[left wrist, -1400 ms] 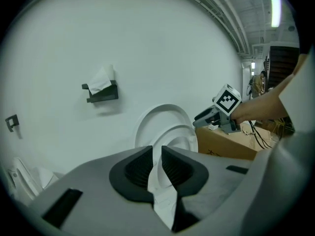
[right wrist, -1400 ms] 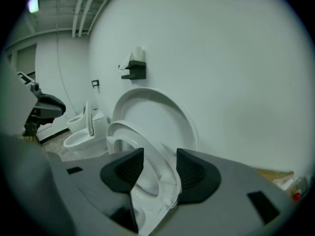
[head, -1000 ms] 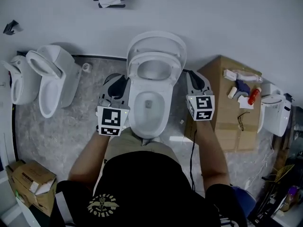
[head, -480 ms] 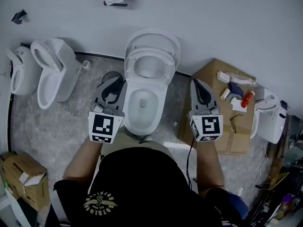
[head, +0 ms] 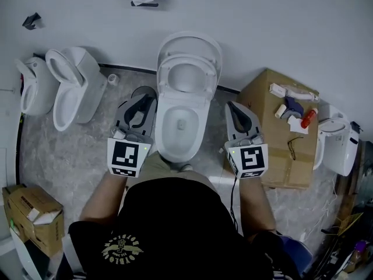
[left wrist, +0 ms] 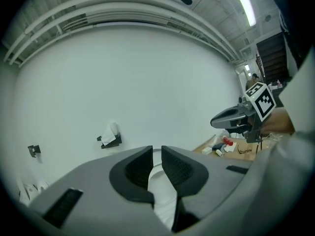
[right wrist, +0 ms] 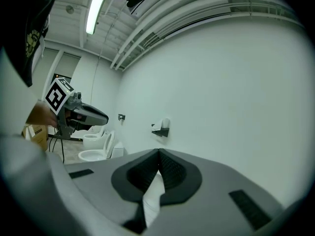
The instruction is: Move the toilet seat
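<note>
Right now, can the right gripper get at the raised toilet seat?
Probably yes: nothing stands between the right gripper and the toilet seat, which is upright ahead and to its left. Its jaws are shut, so they must open first.

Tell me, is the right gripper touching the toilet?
Apart. The head view shows bare floor between the right gripper and the toilet.

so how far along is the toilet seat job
Done, it seems: the toilet seat stands up against the raised lid, leaving the bowl uncovered. In hand: nothing; the left tongs and right tongs are shut and empty, either side of the bowl. Left: lowering it, if that is wanted.
</note>
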`<state>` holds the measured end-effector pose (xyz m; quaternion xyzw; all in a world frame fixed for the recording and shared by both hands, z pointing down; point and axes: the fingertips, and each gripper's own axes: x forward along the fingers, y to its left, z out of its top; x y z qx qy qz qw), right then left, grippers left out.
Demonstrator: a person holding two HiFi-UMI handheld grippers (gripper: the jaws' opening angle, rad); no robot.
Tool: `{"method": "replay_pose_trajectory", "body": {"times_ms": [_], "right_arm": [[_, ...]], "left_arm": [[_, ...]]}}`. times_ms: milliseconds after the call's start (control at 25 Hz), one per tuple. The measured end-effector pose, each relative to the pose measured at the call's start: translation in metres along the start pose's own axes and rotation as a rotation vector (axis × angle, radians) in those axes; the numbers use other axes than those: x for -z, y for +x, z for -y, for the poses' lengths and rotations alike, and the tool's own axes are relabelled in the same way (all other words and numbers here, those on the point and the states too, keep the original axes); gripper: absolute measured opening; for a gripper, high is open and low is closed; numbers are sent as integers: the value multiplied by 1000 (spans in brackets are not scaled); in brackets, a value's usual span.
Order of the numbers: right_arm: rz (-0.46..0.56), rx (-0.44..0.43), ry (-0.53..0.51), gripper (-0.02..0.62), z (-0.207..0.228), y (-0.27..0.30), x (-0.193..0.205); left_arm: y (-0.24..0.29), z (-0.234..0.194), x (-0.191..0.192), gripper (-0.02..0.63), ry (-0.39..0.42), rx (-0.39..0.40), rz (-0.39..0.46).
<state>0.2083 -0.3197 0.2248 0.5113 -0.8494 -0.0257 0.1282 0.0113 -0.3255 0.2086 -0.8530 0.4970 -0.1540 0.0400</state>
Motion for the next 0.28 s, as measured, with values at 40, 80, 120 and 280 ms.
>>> {"method": "replay_pose_trajectory", "body": {"times_ms": [40,80,120,280], "right_arm": [[-3,-1,0,29,-1,1,0],[-11,-2,-4,29,-3,3,0],[-25,-7,-10,29,-5,6,-1],[-46,-17,-5,29,-10,27,-4]], "left_arm": [[1,2,0,71,6,12,0],[4,3,1,71,12,23,-3],[6,2,2,71,16,31,-10],[25,-13,7,71,21,48,-33]]}}
